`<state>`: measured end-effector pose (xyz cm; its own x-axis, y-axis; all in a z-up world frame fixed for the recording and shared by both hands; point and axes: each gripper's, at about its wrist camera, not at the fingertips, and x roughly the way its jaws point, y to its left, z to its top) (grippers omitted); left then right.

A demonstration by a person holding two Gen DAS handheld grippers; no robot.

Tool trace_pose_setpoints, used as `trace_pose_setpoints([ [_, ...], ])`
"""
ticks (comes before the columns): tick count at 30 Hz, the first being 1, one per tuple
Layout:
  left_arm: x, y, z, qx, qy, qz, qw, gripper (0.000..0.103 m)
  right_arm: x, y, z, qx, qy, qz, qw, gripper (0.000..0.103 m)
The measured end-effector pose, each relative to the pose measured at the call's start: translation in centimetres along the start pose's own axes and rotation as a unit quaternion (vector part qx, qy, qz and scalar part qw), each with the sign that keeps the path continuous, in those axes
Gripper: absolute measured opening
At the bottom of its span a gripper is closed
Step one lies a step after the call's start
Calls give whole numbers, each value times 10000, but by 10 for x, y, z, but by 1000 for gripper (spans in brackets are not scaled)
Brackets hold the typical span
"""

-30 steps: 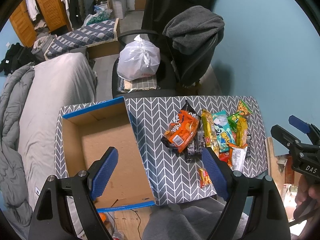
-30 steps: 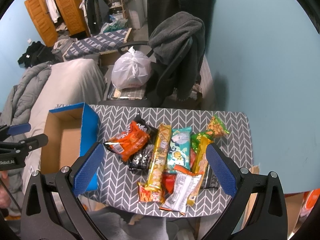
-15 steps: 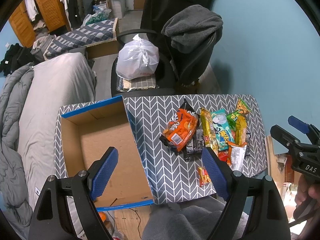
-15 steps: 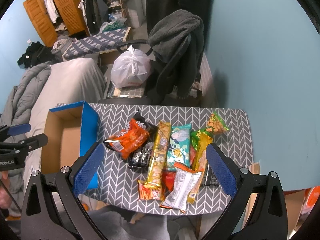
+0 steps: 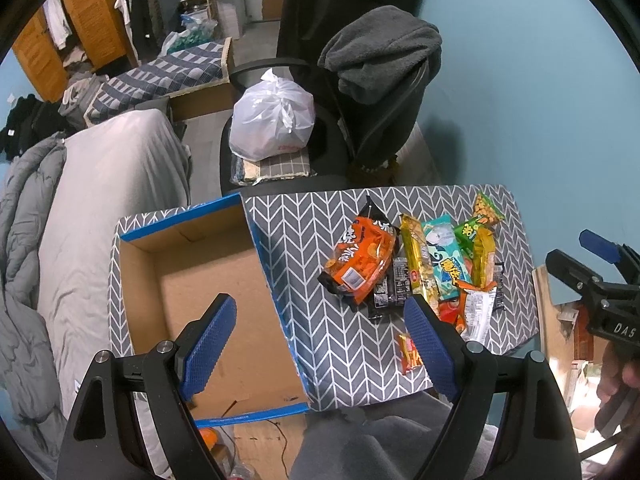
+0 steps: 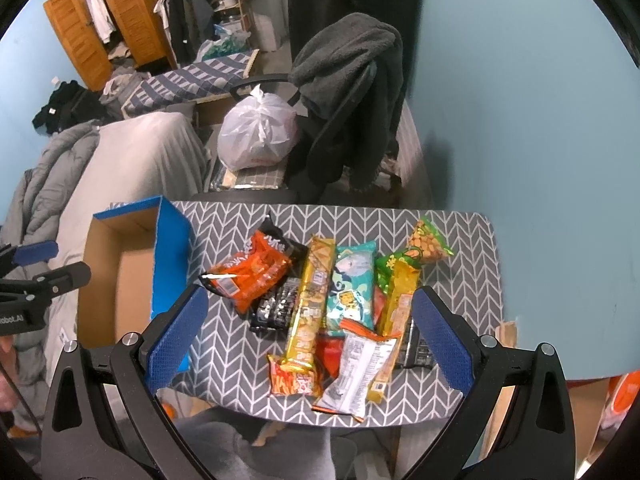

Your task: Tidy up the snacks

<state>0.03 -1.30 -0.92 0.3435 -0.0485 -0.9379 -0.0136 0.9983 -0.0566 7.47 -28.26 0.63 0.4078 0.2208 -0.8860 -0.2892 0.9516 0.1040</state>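
Clearly nothing is sorted yet: the cardboard box (image 5: pixel 208 292) at the table's (image 5: pixel 304 216) left edge sits empty, the snack packets (image 6: pixel 332 304) lie heaped toward its right edge, and both the left tongs (image 5: pixel 320 344) and right tongs (image 6: pixel 308 336) hang wide apart, holding nothing.

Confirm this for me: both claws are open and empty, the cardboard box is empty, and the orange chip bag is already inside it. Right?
Not quite. The orange chip bag is not in the cardboard box; it lies on the table with the other snacks, beside the box, as the left wrist view shows. The rest stands: the left claw and right claw are open and empty, and the box is empty.
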Motion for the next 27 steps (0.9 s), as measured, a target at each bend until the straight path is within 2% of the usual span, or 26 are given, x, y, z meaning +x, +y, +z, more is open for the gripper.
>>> trace_pose_setpoints([
  [9, 25, -3, 16, 228, 75, 14, 9997, 87, 14, -36, 7, 122, 83, -39, 9999, 101],
  [13, 42, -6, 24, 289, 127, -32, 9995, 87, 31, -62, 5, 294, 261, -9, 9992, 101],
  [19, 77, -17, 29, 526, 356, 14, 9980, 87, 64, -86, -13, 525, 632, -70, 9966, 101],
  [27, 120, -39, 24, 1074, 620, -2, 9923, 87, 100, -85, -52, 756, 979, 63, 9923, 101],
])
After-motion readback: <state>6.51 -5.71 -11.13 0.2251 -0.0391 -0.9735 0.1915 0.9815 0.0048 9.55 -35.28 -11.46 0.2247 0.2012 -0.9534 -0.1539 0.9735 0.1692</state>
